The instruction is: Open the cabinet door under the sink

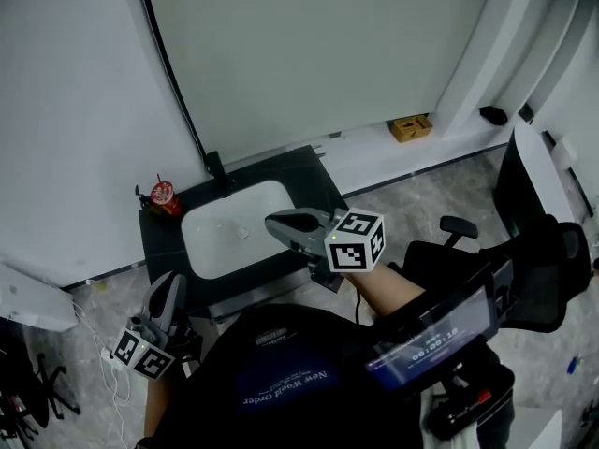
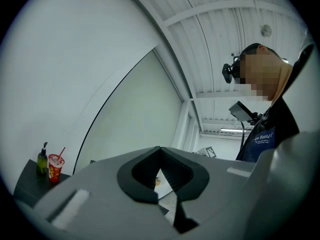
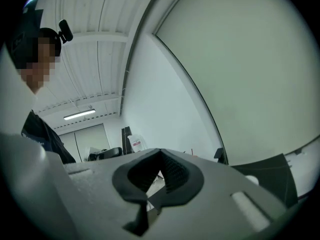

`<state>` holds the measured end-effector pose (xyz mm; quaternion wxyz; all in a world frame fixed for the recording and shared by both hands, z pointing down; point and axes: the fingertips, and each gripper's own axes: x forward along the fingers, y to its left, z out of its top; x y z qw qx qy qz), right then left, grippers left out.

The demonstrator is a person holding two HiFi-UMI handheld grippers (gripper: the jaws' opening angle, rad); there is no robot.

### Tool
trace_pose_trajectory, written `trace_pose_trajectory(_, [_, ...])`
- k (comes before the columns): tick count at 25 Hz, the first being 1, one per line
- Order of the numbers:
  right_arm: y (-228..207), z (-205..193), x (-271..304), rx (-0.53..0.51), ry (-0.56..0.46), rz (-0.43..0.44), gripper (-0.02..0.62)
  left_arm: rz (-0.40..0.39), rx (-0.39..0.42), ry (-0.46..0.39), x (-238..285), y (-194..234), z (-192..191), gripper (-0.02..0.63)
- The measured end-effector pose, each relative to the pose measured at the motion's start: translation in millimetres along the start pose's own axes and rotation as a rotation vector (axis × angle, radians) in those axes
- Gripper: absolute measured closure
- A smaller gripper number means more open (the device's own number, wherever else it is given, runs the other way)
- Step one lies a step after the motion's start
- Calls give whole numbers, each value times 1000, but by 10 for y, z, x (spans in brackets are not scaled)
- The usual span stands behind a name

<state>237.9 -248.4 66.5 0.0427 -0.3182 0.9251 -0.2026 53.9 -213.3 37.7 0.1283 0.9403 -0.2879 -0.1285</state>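
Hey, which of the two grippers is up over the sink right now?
The right gripper: in the head view its tips overlap the white sink's right edge. The left gripper is lower, by the counter's front left corner.

Office-like room, white walls (image 1: 75, 110), black office chair (image 1: 552, 269), small sink (image 1: 211, 246) in dark counter (image 1: 295, 171)

Off-task items I can list:
- a red paper cup with a straw (image 1: 166, 195), at the back left corner of the black countertop (image 1: 159, 241)
- a dark pump bottle (image 2: 42, 160), just beside the cup
- a small brown cardboard box (image 1: 410, 127), on the white ledge (image 1: 374, 152)
- a black office chair (image 1: 538, 269), at right
- white cables (image 1: 103, 354), on the grey tiled floor (image 1: 421, 204)
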Motion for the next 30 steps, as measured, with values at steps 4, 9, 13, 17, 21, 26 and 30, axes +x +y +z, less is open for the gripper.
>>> trace_pose_trajectory(4, [-43, 177, -171, -47, -28, -25, 595, 30, 20, -10, -78, -47, 10, 604])
trace_pose_trajectory(9, [-54, 209, -176, -55, -28, -13, 595, 71, 13, -16, -158, -34, -44, 604])
trace_pose_trajectory(13, [-41, 176, -169, -65, 0, 3, 595, 89, 5, -16, -149, -73, -60, 604])
trace_pose_trajectory(17, [-38, 148, -213, -66, 2, 14, 595, 83, 12, -16, -127, -141, -95, 604])
trace_pose_trajectory(21, [-23, 129, -252, -68, 2, 18, 595, 89, 9, -11, -134, -168, -98, 604])
trace_pose_trajectory(26, [-45, 77, -313, -66, 13, 11, 595, 91, -5, -10, -105, -195, -135, 604])
trace_pose_trajectory(30, [-56, 45, -325, -71, 14, 8, 595, 83, -6, -2, -86, -192, -194, 604])
